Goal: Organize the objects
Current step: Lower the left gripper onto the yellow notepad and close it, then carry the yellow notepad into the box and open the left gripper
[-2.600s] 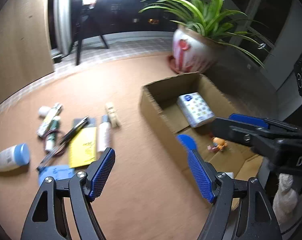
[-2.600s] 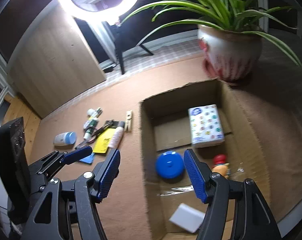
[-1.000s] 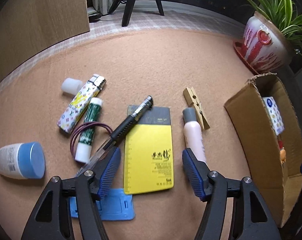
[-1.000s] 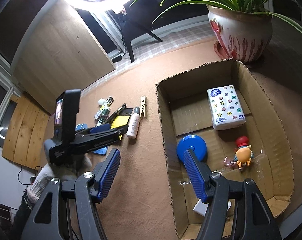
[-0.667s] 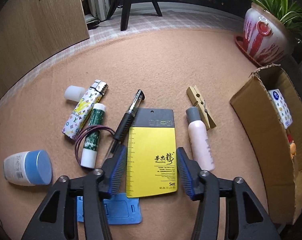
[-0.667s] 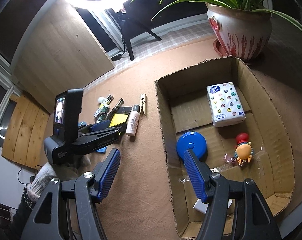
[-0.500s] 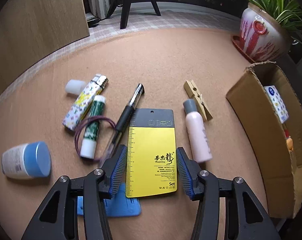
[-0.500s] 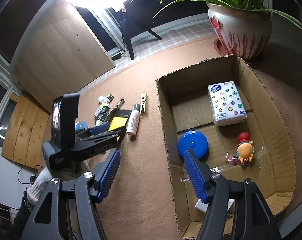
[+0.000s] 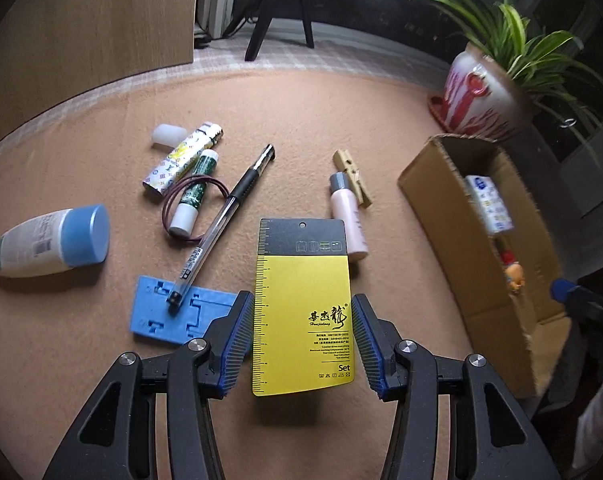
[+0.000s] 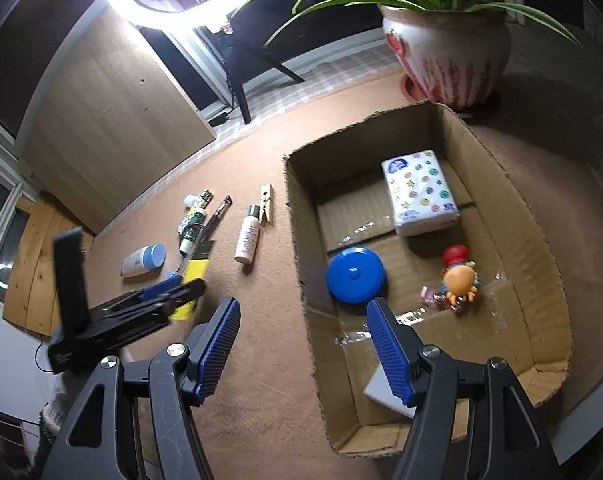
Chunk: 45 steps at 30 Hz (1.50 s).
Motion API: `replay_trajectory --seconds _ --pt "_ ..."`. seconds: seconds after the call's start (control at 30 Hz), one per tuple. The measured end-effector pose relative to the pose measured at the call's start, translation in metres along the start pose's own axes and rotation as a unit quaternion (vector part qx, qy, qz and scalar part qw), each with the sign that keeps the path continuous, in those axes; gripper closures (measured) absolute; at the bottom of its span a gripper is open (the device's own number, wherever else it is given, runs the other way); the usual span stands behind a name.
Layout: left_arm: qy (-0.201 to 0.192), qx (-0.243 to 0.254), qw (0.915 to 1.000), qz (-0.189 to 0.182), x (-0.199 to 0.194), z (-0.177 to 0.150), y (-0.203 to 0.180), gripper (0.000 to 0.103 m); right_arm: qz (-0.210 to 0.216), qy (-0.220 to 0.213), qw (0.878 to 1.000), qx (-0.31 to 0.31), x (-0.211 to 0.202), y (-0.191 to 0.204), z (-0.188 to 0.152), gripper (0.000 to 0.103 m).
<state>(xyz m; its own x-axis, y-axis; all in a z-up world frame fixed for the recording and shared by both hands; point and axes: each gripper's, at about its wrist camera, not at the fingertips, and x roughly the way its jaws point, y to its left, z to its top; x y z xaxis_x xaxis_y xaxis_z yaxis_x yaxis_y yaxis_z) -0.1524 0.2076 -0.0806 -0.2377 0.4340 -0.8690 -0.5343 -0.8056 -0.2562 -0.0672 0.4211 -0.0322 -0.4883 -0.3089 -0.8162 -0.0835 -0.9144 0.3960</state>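
Observation:
My left gripper is shut on a yellow-and-black card, pads pressing its long edges, and the card hangs just above the carpet. The right wrist view shows the same left gripper with the yellow card in it. Beside the card lie a pink bottle, a clothespin, a pen and a blue plastic plate. The open cardboard box holds a tissue pack, a blue round lid and a crab toy. My right gripper stands open over the box's near wall, empty.
A blue-capped white bottle, a patterned lighter, a green lip balm inside a hair tie and a small white cap lie left of the pen. A potted plant stands behind the box. A wooden panel and tripod legs are farther back.
The left jaws have narrowed onto the yellow card and lifted it off the blue plate, which now shows with the pen's end on it. The right gripper has stayed put.

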Motion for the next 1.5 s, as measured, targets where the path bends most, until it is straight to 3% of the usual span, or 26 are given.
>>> replay_trajectory --seconds 0.37,0.67,0.87,1.17,1.2,1.23,1.27,1.5 --pt "-0.029 0.064 0.9972 -0.027 -0.032 0.008 -0.064 0.050 -0.035 -0.021 0.999 0.003 -0.028 -0.016 -0.011 0.041" --pt "-0.027 0.123 0.9906 -0.053 -0.020 0.021 -0.137 0.050 -0.053 -0.030 0.997 0.037 -0.044 -0.044 -0.021 0.041" --pt "-0.038 0.149 0.9874 -0.038 -0.005 0.040 -0.172 0.050 -0.059 -0.034 0.997 0.047 -0.051 -0.055 -0.026 0.041" --pt "-0.042 0.147 0.9874 -0.040 0.017 0.057 -0.192 0.050 -0.068 -0.031 0.995 0.064 -0.053 -0.073 -0.029 0.041" --pt "-0.042 0.142 0.9880 -0.043 0.019 0.059 -0.191 0.046 -0.066 -0.032 0.995 0.066 -0.053 -0.073 -0.030 0.041" --pt "-0.038 0.137 0.9890 -0.041 0.020 0.060 -0.189 0.032 -0.063 -0.034 0.995 0.067 -0.054 -0.074 -0.030 0.041" --pt "-0.037 0.133 0.9897 -0.040 0.020 0.061 -0.188 0.027 -0.061 -0.033 0.995 0.067 -0.053 -0.074 -0.030 0.041" --pt "-0.042 0.122 0.9912 -0.031 0.010 0.061 -0.166 0.025 -0.052 -0.031 0.997 0.058 -0.049 -0.064 -0.027 0.041"
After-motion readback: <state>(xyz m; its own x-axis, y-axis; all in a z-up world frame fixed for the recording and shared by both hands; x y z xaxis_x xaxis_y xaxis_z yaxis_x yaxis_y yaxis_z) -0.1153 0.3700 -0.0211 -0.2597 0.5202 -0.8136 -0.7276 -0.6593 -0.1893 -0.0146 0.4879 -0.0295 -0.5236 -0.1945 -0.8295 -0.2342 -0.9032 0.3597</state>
